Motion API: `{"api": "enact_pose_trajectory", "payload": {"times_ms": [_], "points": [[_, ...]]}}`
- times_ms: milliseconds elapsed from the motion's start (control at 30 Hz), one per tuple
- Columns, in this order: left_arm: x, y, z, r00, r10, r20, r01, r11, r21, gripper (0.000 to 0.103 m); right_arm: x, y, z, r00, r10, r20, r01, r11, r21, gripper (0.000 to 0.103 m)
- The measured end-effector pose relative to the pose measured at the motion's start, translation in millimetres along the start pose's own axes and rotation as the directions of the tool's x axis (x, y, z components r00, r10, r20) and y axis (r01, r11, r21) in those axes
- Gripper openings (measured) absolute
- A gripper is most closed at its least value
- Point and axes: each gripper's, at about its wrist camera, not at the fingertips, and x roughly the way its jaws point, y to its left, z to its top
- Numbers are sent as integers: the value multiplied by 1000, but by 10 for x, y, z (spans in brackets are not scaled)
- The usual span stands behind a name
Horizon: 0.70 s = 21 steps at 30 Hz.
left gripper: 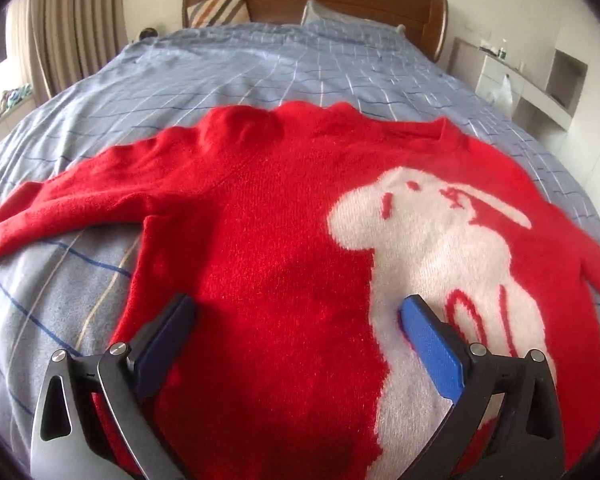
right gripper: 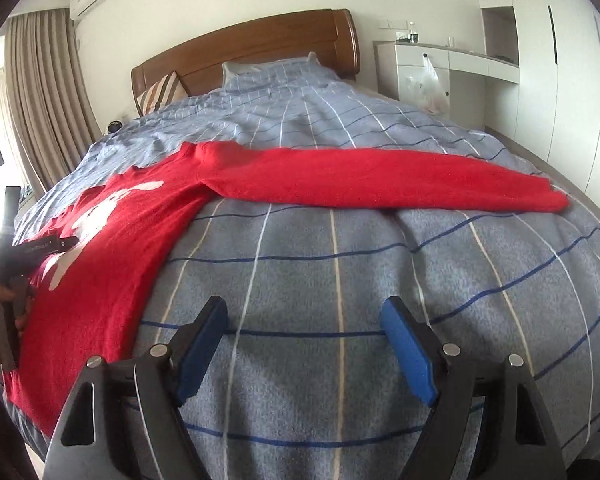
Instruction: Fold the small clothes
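Observation:
A red knit sweater [left gripper: 268, 240] with a white rabbit [left gripper: 432, 248] on its front lies spread flat on the bed, both sleeves stretched out sideways. My left gripper [left gripper: 298, 312] is open and empty over the sweater's lower body, its blue pads apart. In the right wrist view the sweater [right gripper: 112, 248] lies to the left and its right sleeve [right gripper: 380, 184] runs across the bed. My right gripper [right gripper: 304, 316] is open and empty over bare bedding, to the right of the sweater's side edge. The left gripper's body [right gripper: 16, 264] shows at the far left, held by a hand.
The bed has a blue checked cover [right gripper: 360, 280], a wooden headboard [left gripper: 320, 0], a striped cushion [left gripper: 220, 8] and a pillow [right gripper: 268, 68]. Curtains [right gripper: 44, 100] hang on the left. White cabinets [right gripper: 480, 76] with a plastic bag [right gripper: 424, 88] stand on the right.

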Motion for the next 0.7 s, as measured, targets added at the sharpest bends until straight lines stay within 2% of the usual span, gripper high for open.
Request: {"api": "enact_pose_trajectory", "payload": {"times_ms": [67,133,300,700], "points": [[-3,-1,-31,1000,-12,2,12,999,32,103,50,-21,-24,1000,1,-15,-1,1000,20,81],[-5,17,-33,1000,-24,7,24,999,23,103,52,-3,-37,1000,-3,-13,3,1000,14,84],[26,-27,-25,1000,-1,5,1,999,39,103,53,22,-57,1000,-13,-15,13,1000,3,86],[32,-28,-15,1000,-4,4,4,999,37,103,94,76,-98,1000,-21,-7,21,1000,-21,94]]}}
